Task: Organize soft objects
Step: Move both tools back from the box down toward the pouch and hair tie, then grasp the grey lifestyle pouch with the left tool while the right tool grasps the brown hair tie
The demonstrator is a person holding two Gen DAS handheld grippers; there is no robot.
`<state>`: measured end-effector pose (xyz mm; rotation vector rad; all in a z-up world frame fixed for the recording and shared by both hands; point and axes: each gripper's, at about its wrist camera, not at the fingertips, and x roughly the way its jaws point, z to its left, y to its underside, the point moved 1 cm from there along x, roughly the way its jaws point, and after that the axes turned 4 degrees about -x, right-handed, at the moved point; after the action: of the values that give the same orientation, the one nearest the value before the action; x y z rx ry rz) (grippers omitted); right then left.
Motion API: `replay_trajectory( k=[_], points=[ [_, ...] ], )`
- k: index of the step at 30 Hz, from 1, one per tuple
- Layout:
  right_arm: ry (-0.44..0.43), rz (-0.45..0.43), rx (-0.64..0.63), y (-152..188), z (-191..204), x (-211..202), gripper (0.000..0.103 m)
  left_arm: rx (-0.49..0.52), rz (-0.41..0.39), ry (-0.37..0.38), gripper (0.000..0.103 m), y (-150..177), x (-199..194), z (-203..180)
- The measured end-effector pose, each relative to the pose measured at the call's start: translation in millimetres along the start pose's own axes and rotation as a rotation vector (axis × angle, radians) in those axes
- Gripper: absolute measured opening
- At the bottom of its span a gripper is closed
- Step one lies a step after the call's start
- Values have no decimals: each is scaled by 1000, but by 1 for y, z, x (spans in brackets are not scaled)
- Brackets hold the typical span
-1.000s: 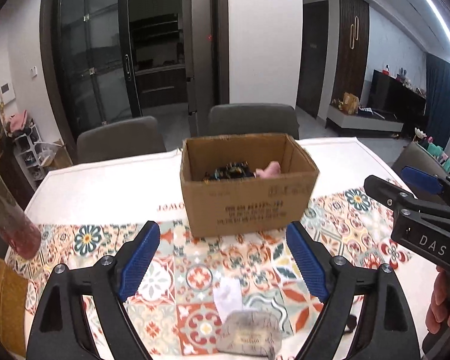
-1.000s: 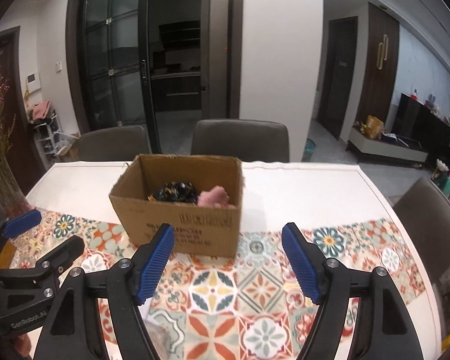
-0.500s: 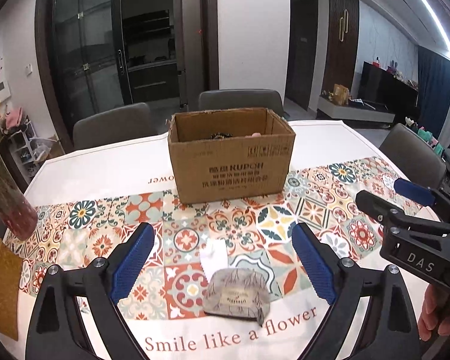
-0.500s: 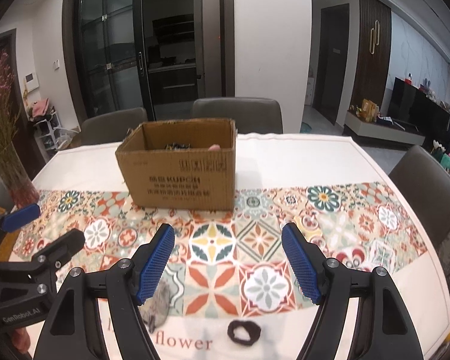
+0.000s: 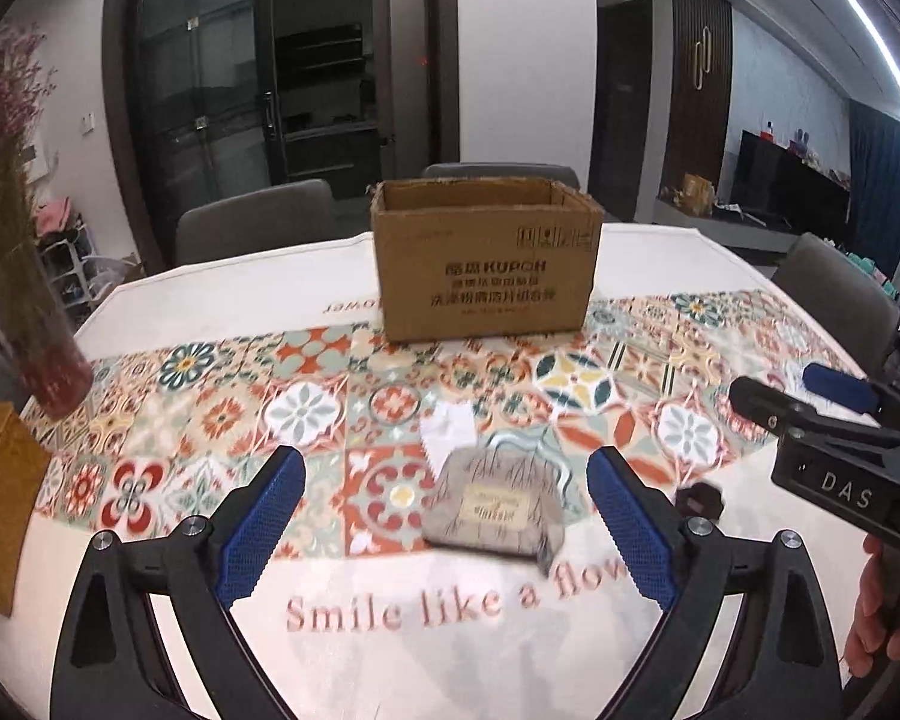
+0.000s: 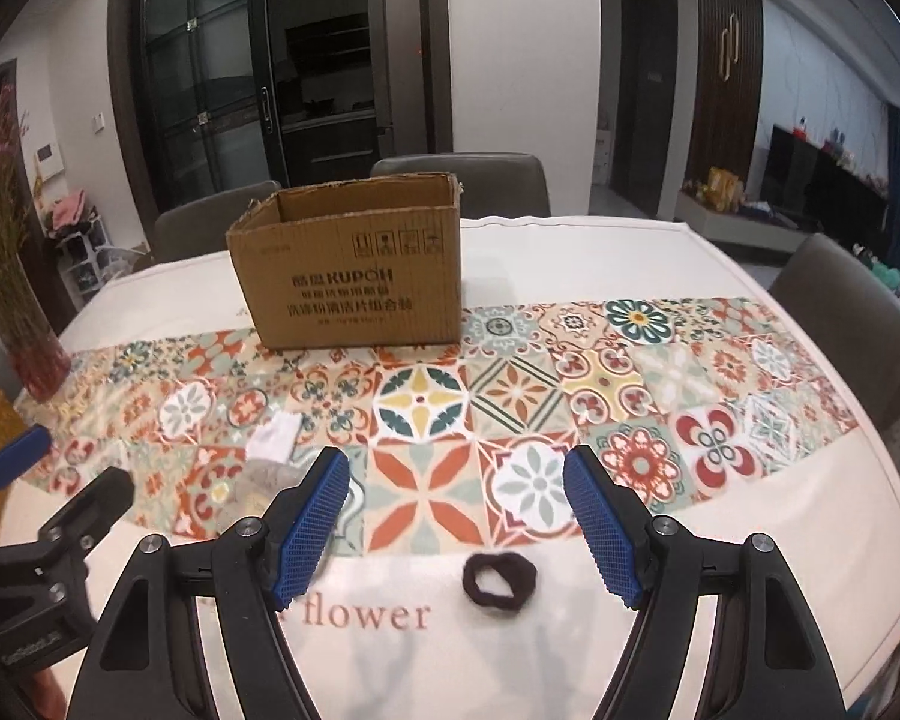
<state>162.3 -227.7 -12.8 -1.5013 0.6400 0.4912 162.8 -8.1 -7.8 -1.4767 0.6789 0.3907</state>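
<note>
A grey folded cloth with a tan label (image 5: 498, 504) lies on the patterned tablecloth, a white scrap (image 5: 450, 426) just beyond it. My left gripper (image 5: 444, 522) hovers before the cloth, its jaws opening, with the cloth between the pads and untouched. A black hair tie (image 6: 499, 583) lies on the white band of the cloth, between the pads of my open right gripper (image 6: 456, 522) and untouched. The hair tie (image 5: 698, 501) also shows right of the grey cloth. The cardboard box (image 5: 486, 264) (image 6: 354, 276) stands farther back; its inside is hidden.
A glass vase of dried flowers (image 5: 36, 312) (image 6: 24, 324) stands at the table's left edge, with a yellow woven thing (image 5: 0, 498) near it. Grey chairs (image 5: 252, 222) ring the far side and the right side. A hand (image 5: 882, 612) holds the right gripper's handle.
Both grippers have drawn back from the box and sunk toward the table. The box's contents dropped out of sight, the hair tie came into view, and the left jaws spread wider.
</note>
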Motion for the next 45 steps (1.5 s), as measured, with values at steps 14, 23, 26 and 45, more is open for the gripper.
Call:
replay_trajectory(
  k=[14,23,26,45],
  points=[
    [9,5,-14,57,0,-21,75,-18,18,-31,96,71,-30,-2],
    [-3,65,37,63,-11,-8,75,33,-35,-55,96,68,-32,-16],
    [-5,91,60,64,-17,2,75,39,-31,-41,96,64,-22,-19],
    [13,137,75,69,-20,65,75,34,98,28,97,45,85,-26]
  ],
)
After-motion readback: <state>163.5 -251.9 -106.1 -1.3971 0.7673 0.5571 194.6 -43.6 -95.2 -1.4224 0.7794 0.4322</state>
